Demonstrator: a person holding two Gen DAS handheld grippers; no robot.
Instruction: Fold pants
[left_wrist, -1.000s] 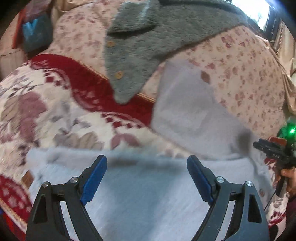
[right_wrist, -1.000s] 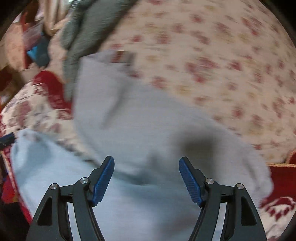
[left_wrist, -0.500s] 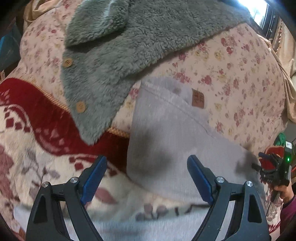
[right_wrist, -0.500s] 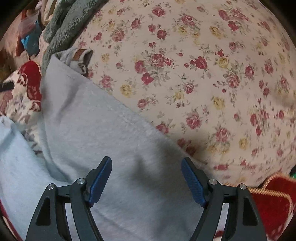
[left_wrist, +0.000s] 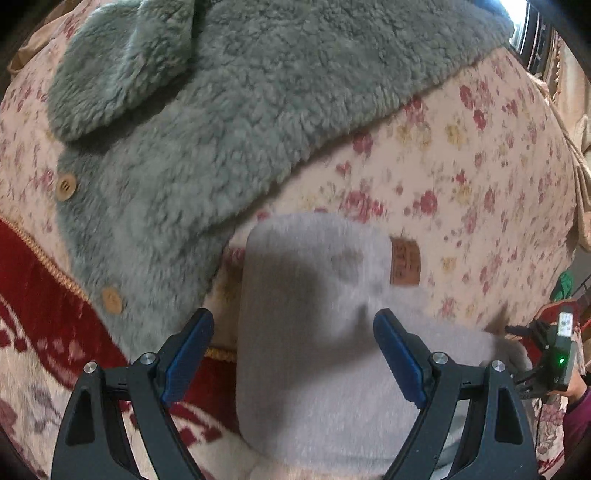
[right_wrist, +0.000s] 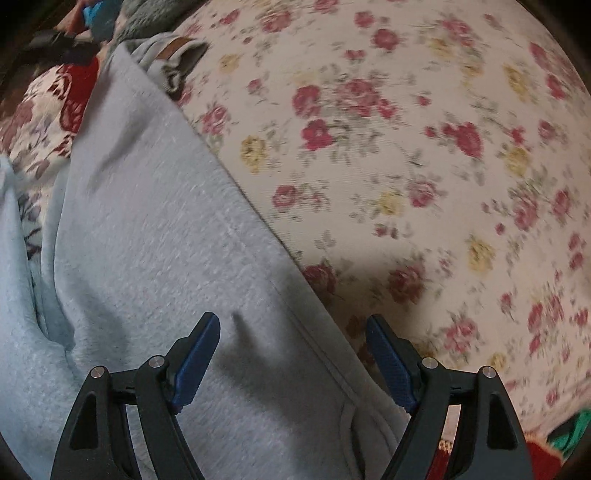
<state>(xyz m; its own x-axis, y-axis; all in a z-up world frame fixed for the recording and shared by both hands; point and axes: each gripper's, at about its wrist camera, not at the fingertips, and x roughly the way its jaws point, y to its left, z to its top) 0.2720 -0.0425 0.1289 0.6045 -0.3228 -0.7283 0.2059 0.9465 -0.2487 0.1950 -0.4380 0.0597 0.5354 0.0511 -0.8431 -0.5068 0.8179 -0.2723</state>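
Observation:
Light grey fleece pants (left_wrist: 317, 332) lie on a floral quilt, their waistband end with a brown leather patch (left_wrist: 405, 261) toward the far side. My left gripper (left_wrist: 293, 358) is open and empty, hovering low over the waistband corner. In the right wrist view the pants (right_wrist: 155, 258) run diagonally from the patch (right_wrist: 173, 47) down to the lower middle. My right gripper (right_wrist: 293, 363) is open and empty over the pants' right edge seam. The right gripper also shows at the left wrist view's right edge (left_wrist: 554, 354).
A grey-green fleece jacket with wooden buttons (left_wrist: 221, 110) lies just beyond and left of the waistband. A cream quilt with red and yellow flowers (right_wrist: 406, 166) is under the pants. A red-and-cream patterned blanket (left_wrist: 40, 302) lies at the left.
Both grippers have moved forward along the pants toward the waistband end and stayed open. The jacket and patch now look much closer in the left wrist view.

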